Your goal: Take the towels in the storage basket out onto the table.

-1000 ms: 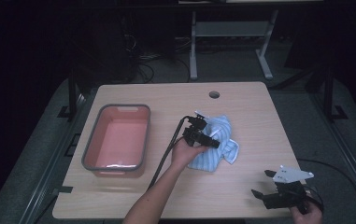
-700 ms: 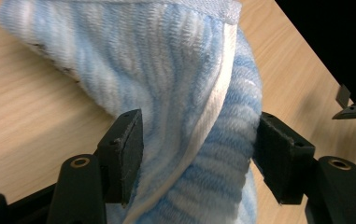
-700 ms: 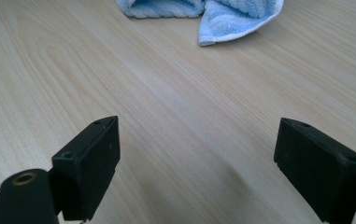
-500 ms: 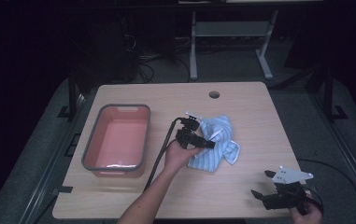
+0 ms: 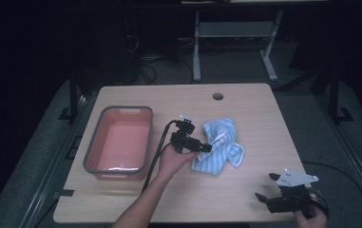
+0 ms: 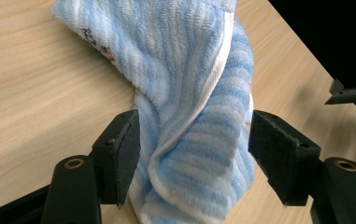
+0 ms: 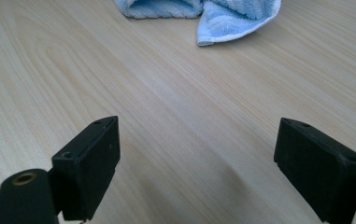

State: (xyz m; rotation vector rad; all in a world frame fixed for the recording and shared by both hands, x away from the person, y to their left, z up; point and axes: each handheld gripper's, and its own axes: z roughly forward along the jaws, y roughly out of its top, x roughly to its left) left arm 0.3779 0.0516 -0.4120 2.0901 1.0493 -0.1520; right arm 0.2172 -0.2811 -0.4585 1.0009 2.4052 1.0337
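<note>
A shallow pink plastic tub with a grey rim (image 5: 118, 142) sits left of the crumpled blue-and-white striped terry towel (image 5: 221, 145). The left gripper (image 5: 206, 147), jaws just opening, straddles the towel's twisted fold without pressing it. Right of the towel, the right gripper (image 5: 263, 199) gapes wide over bare wooden table (image 5: 245, 102).

Dim, bluish high view with black surroundings; gripper views bright, sharp.
</note>
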